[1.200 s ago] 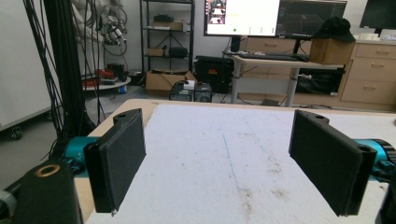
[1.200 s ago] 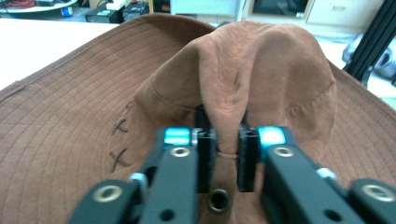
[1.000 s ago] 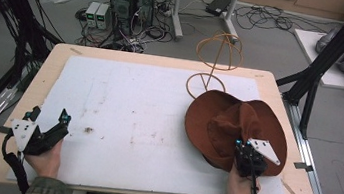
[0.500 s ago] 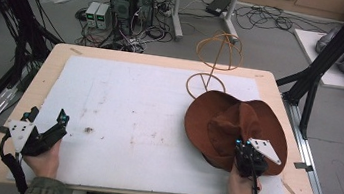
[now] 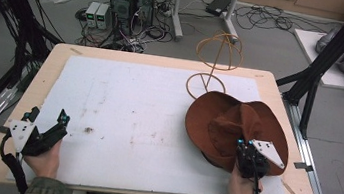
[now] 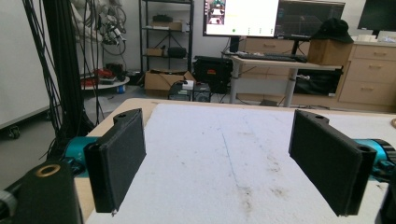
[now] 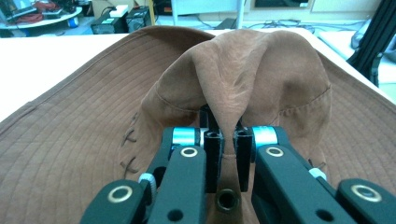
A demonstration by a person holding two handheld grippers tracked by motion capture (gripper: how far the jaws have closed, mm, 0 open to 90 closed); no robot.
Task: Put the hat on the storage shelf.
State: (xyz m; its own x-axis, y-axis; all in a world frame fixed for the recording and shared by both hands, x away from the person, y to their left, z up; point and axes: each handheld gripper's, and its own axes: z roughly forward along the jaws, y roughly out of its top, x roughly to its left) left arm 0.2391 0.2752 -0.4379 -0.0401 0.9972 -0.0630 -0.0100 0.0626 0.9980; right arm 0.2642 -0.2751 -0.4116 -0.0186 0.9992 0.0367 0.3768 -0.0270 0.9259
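Note:
A brown wide-brimmed hat [image 5: 227, 124] lies at the right of the white table mat [image 5: 132, 117]. My right gripper [image 5: 247, 152] is at the hat's near side, shut on a pinched fold of the hat's crown [image 7: 226, 93]; the fold rises between the two black jaws of the right gripper [image 7: 227, 154]. My left gripper [image 5: 48, 120] rests at the table's near left corner, held in a hand. Its jaws stand wide apart in the left gripper view, and nothing lies between the black pads [image 6: 121, 154] of the left gripper [image 6: 224, 163].
A gold wire hat stand [image 5: 215, 57] stands just behind the hat near the table's far edge. Black frame posts [image 5: 312, 90] rise off the right side. Computers and cables [image 5: 131, 6] lie on the floor beyond the table.
The left gripper has shifted slightly. The right gripper stays shut on the hat, with the hat nudged only a little.

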